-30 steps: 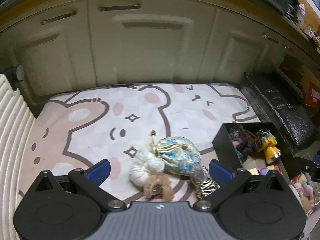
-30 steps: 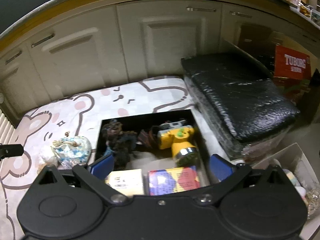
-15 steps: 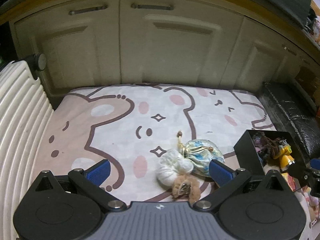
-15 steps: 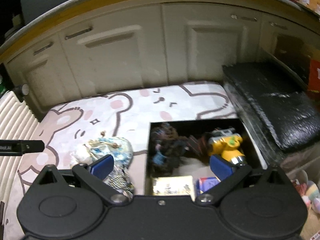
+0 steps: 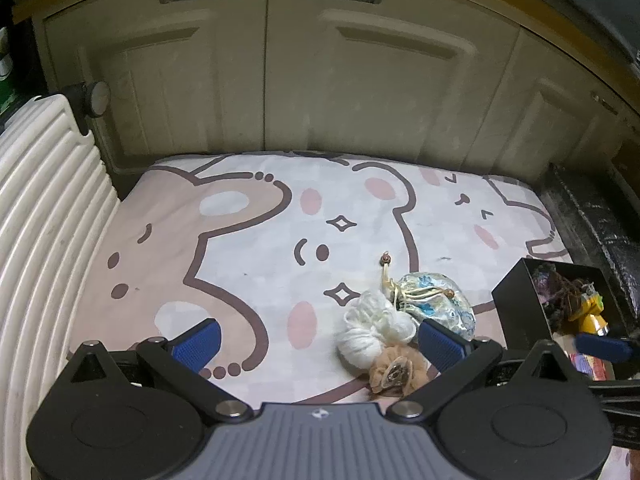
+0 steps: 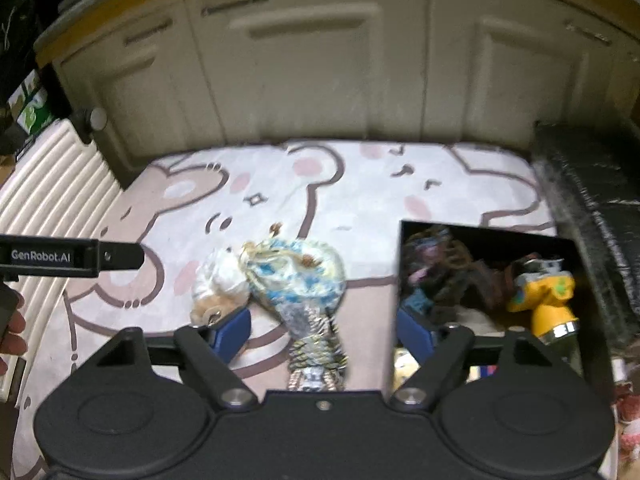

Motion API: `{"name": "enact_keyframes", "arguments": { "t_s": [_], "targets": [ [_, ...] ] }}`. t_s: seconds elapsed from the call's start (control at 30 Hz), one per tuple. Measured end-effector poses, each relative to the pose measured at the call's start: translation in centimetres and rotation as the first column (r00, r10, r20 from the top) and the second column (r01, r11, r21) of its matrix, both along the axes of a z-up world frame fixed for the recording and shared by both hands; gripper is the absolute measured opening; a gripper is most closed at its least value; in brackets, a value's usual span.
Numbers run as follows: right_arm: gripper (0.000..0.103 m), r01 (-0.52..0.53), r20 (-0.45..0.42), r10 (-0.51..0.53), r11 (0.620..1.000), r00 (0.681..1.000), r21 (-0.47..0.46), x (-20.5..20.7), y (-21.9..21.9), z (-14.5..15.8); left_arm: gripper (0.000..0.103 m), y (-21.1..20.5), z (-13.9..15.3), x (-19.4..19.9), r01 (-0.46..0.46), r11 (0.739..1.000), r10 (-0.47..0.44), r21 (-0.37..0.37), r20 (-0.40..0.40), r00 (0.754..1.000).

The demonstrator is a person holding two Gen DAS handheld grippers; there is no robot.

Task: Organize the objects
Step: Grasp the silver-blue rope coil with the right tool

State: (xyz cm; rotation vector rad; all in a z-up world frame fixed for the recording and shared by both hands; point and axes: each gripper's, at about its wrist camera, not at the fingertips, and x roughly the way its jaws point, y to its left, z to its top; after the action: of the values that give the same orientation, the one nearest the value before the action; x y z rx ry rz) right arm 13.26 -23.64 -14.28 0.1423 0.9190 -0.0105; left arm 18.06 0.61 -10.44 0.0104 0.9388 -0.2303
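Observation:
A pile lies on the bear-print mat (image 5: 248, 248): a white yarn ball (image 5: 376, 328), a blue floral drawstring pouch (image 5: 436, 300) and a tan fluffy piece (image 5: 396, 372). My left gripper (image 5: 318, 342) is open above the mat, with the pile by its right finger. In the right wrist view, my right gripper (image 6: 323, 332) hangs over the pile and its jaws are closing. A striped bundle (image 6: 316, 344) sits between them, untouched by the pads, just below the pouch (image 6: 300, 276). The black box (image 6: 480, 236) to the right holds a yellow toy (image 6: 544, 296) and dark tangled items.
Cream cabinet doors (image 5: 360, 80) close off the far side of the mat. A white ribbed panel (image 5: 40, 220) runs along the left. A black wrapped block (image 6: 592, 184) lies right of the box. A person's fingers (image 6: 12, 336) show at the left edge.
The right gripper has swung left from over the black box to over the pile, and its jaws have narrowed. The left gripper has shifted left, leaving the pile by its right finger.

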Motion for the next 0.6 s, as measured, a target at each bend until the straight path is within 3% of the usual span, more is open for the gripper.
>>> {"name": "enact_keyframes", "arguments": {
  "t_s": [0.07, 0.3, 0.5, 0.6],
  "targets": [
    [0.066, -0.001, -0.044, 0.001, 1.0, 0.999, 0.019, 0.7, 0.3, -0.9, 0.103, -0.1, -0.2, 0.0, 0.04, 0.999, -0.04, 0.004, 0.004, 0.999],
    [0.061, -0.007, -0.132, 0.006, 1.0, 0.991, -0.013, 2.5, 1.5, -3.9, 0.103, -0.5, -0.9, 0.0, 0.135, 0.991, -0.135, 0.016, -0.004, 0.991],
    [0.055, -0.088, -0.179, 0.057, 0.981, 0.982, -0.173, 3.7, 3.6, -5.6, 0.103, -0.6, -1.9, 0.2, 0.191, 0.981, -0.191, 0.016, -0.038, 0.981],
    [0.048, -0.106, -0.206, 0.062, 0.973, 0.977, -0.206, 4.1, 4.0, -6.3, 0.103, -0.4, -2.3, 0.7, 0.202, 0.979, -0.205, -0.039, -0.073, 0.976]
  ]
}}
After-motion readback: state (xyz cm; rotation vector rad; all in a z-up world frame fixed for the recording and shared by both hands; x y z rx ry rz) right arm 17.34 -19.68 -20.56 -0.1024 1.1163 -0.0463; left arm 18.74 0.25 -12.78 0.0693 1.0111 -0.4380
